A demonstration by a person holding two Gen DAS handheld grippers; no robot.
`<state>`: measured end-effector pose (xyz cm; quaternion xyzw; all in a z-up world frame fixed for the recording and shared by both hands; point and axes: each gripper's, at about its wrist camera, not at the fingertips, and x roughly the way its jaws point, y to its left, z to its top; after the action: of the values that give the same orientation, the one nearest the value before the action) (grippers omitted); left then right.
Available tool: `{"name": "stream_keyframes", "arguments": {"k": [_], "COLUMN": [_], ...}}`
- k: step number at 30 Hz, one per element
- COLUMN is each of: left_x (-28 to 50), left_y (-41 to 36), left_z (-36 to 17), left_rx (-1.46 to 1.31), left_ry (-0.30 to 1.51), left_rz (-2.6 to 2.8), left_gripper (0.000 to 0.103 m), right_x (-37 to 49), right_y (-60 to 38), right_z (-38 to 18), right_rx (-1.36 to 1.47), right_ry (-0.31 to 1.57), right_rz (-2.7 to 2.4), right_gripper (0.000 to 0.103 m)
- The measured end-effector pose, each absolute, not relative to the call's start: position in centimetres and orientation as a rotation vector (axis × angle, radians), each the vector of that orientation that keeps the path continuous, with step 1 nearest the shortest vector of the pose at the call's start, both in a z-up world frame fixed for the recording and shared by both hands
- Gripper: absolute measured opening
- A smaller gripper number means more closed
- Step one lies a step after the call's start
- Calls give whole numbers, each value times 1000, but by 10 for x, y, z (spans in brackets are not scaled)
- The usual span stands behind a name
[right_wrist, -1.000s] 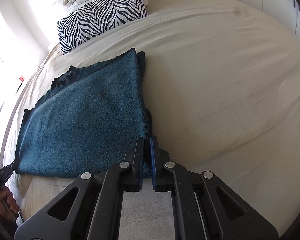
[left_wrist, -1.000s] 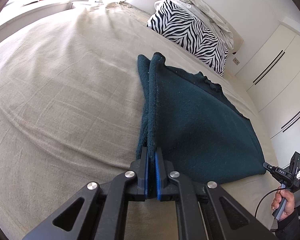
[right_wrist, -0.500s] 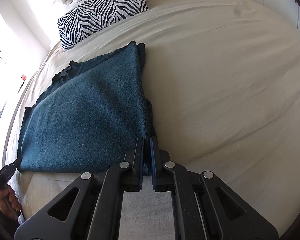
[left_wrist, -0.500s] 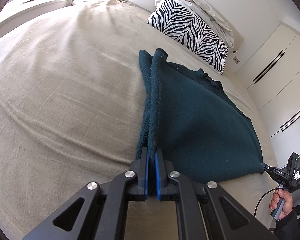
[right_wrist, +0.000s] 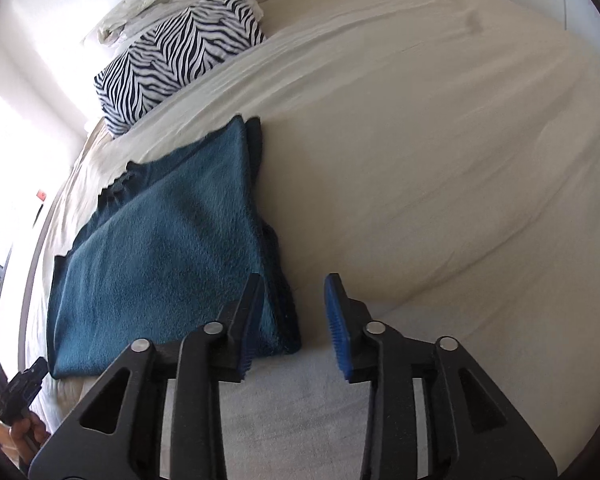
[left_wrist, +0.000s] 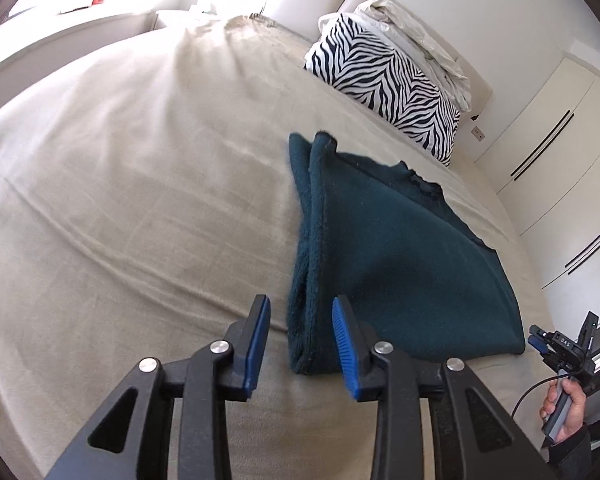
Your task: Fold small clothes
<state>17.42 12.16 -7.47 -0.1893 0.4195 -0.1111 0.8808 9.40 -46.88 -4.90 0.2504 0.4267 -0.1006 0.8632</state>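
Note:
A dark teal fleece garment (left_wrist: 396, 264) lies folded flat on the beige bed, also seen in the right wrist view (right_wrist: 168, 248). My left gripper (left_wrist: 300, 336) is open just above the garment's near left corner, holding nothing. My right gripper (right_wrist: 292, 312) is open over the garment's near right corner, with its left finger over the cloth edge, holding nothing. The other gripper shows at the edge of each view, the right one (left_wrist: 560, 348) and the left one (right_wrist: 16, 384).
A zebra-print pillow (left_wrist: 384, 84) with crumpled white bedding (left_wrist: 416, 36) on it sits at the head of the bed (left_wrist: 120, 184). White wardrobe doors (left_wrist: 552, 128) stand along the right side. The bed's near edge runs below the garment.
Both grippers were shut on the garment's near corners; both have opened and let go. The garment now lies flat on the bed.

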Motion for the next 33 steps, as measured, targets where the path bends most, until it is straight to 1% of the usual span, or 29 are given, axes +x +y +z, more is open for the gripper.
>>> {"name": "stream_keyframes", "arguments": {"k": [1,2,3,4,6,11,14,17,19,20,22,25,27,29,33], "left_x": [177,181,188,197,221,296,331,352,351,348,340,332,332,331,331], "left_y": [117,110,102,92,71,15,-5,1,12,15,14,12,15,17,14], "left_z": [-65,-56,-49,-43,-35,-41,-57,-86,-103,-105,-107,-109,-109,-109,-111], "left_rx": [-363,-330,-300,-268,-216,-76,-11,-33,-69,-72,-39,-12,-33,-44,-27], "left_ry": [854,835,817,803,787,804,838,925,934,914,902,888,888,889,881], "left_rz": [-229,-234,-244,-253,-268,-255,-218,-164,-163,-172,-175,-173,-180,-186,-183], "left_gripper": [35,36,40,43,45,46,46,46,46,46,46,46,46,46,46], "right_x": [93,93,97,105,132,217,265,299,315,321,329,337,338,335,315], "right_y": [-469,-469,-467,-462,-447,-385,-351,-324,-312,-309,-311,-331,-351,-372,-425], "right_z": [-40,-31,-24,-18,-12,-20,-38,-63,-80,-88,-98,-106,-109,-112,-116], "right_rx": [524,535,553,574,622,751,815,912,943,947,967,1030,1056,1072,1097], "right_ry": [858,816,781,766,776,844,900,949,979,991,976,935,906,889,819], "right_rz": [-221,-218,-199,-159,-39,217,306,370,372,361,363,352,311,270,151], "right_gripper": [57,59,60,60,60,59,59,59,59,57,50,46,36,30,29]}}
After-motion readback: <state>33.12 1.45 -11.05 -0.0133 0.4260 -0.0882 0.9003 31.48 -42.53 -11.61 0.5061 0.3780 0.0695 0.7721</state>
